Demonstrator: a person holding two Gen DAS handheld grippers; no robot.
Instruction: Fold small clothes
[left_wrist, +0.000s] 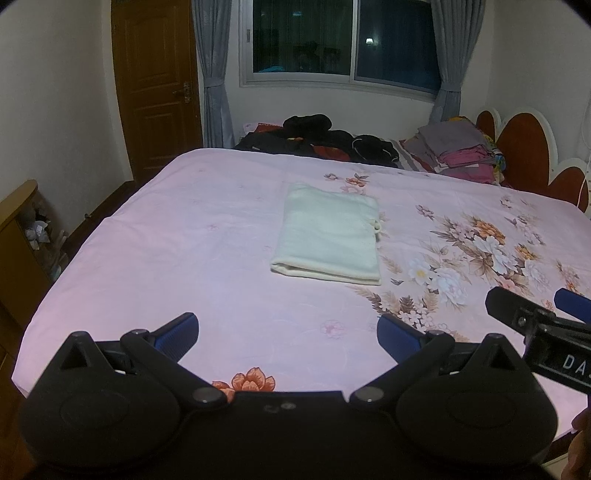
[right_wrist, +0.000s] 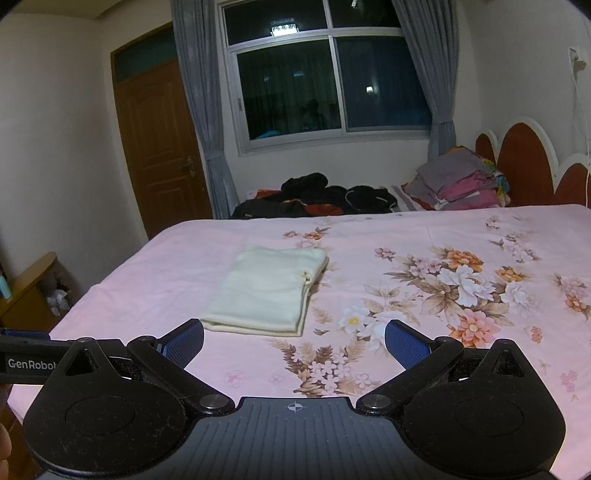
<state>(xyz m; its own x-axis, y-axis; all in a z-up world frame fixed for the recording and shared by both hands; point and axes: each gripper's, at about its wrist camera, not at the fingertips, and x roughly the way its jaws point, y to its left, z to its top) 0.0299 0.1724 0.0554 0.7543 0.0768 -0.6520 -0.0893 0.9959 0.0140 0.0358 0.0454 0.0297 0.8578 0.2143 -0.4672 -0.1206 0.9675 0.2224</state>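
Observation:
A cream-white garment lies folded into a neat rectangle on the pink floral bed sheet, near the middle of the bed. The right wrist view shows the same folded garment just beyond the fingertips. My left gripper hangs open over the near part of the bed, short of the garment, with nothing between its blue pads. My right gripper is open too and holds nothing. The right gripper also shows at the right edge of the left wrist view.
A heap of dark clothes lies at the far side of the bed, with a stack of folded grey and pink clothes by the red headboard. A wooden shelf stands left of the bed. A wooden door and a curtained window are behind.

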